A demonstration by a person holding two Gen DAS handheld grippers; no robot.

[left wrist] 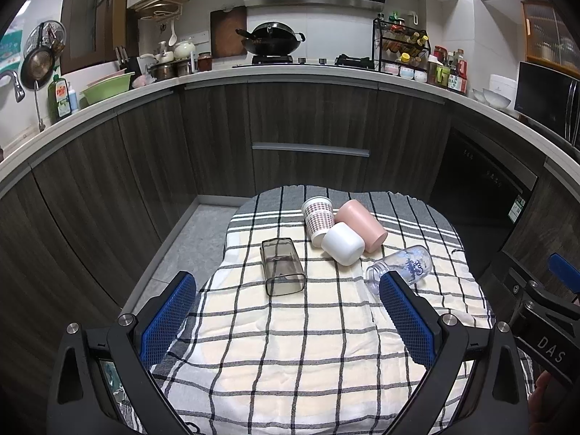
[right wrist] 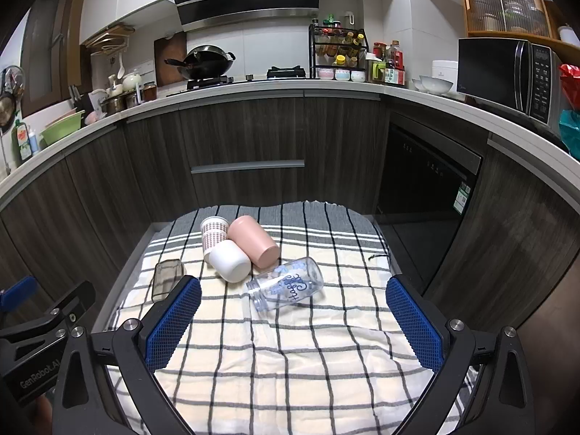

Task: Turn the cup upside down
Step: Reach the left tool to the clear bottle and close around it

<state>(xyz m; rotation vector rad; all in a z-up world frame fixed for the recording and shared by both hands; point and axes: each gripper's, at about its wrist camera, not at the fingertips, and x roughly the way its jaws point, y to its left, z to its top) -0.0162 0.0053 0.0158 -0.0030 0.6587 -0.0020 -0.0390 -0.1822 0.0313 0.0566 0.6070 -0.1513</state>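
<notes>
- a checked cloth (left wrist: 326, 344) (right wrist: 290, 344) covers the work surface, and everything below is placed relative to it.
- five vessels lie on their sides on the far half of the cloth: a smoky clear square cup (left wrist: 282, 267) (right wrist: 166, 278), a patterned paper cup (left wrist: 318, 220) (right wrist: 213, 235), a white cup (left wrist: 343, 244) (right wrist: 230, 261), a pink cup (left wrist: 360, 225) (right wrist: 253, 241) and a clear bottle with blue lettering (left wrist: 402, 266) (right wrist: 286, 283).
- the paper, white and pink cups touch one another in a cluster; the square cup lies apart on the cloth's left side, the bottle just right of the cluster.
- the left gripper (left wrist: 286, 306) hovers over the near half of the cloth, its blue pads spread wide with nothing between them; the square cup sits just beyond them.
- the right gripper (right wrist: 293, 308) hovers likewise, fingers wide apart and empty, the bottle just beyond them.
- behind the cloth runs a dark wood cabinet front.
</notes>
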